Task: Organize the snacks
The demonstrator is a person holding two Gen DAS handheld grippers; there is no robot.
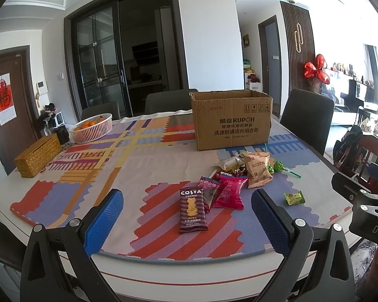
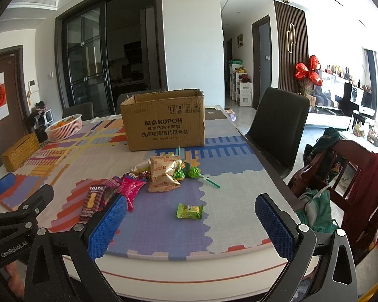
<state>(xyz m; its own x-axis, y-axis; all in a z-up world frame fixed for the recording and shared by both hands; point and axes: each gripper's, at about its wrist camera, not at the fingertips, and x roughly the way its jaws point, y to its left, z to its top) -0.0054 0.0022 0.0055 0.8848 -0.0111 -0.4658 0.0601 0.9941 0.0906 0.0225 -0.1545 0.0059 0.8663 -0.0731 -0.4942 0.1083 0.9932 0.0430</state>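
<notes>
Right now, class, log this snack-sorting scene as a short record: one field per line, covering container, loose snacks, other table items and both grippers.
container: cardboard box, top flaps open, upright on the patterned tablecloth
snack pile: Costa biscuit packet, pink packets, tan bag, green lollipops, all on the cloth in front of the box
stray snack: small green packet, lying apart from the pile
other items: basket of oranges, woven box
left gripper: open, empty
right gripper: open, empty

Snacks (image 1: 229, 176) before box (image 1: 231, 120) on table (image 1: 189, 269)
</notes>
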